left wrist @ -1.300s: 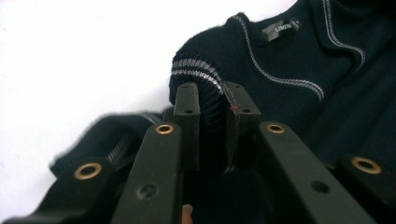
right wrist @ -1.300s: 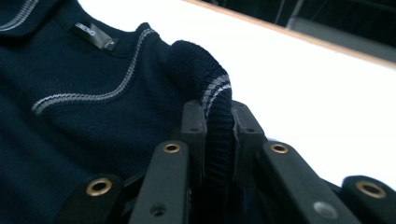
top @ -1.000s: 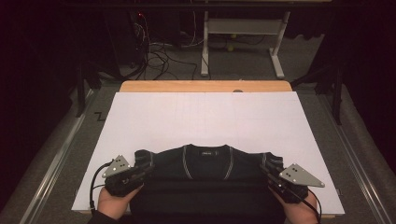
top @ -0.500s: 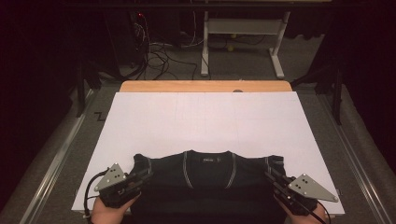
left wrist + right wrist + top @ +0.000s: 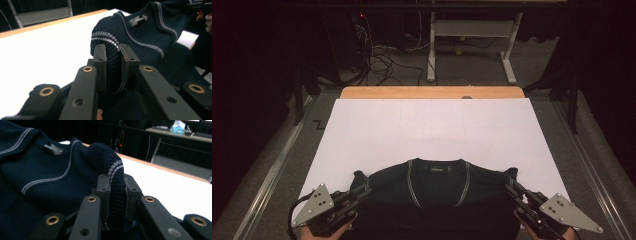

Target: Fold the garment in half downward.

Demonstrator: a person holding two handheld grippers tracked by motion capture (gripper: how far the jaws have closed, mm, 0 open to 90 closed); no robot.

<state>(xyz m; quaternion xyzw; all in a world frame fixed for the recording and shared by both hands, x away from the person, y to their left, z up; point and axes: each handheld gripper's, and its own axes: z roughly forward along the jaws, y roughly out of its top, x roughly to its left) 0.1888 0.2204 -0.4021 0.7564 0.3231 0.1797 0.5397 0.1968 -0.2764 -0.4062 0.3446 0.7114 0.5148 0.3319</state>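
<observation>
High view, lower middle: dark sweater (image 5: 437,195) clamped at each shoulder by left hand-held gripper (image 5: 361,192) and right hand-held gripper (image 5: 512,189), on white desk (image 5: 432,130). Likely mid-drag, laying it flat; next calls for even pull, both sides level.

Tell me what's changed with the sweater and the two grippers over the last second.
Both grippers have drawn back toward the person's edge of the table, pulling the dark sweater with them, so less of it lies on the white sheet. The left gripper and right gripper stay clamped on its striped shoulder edges; neither let go. The collar still faces away from the person.
</observation>
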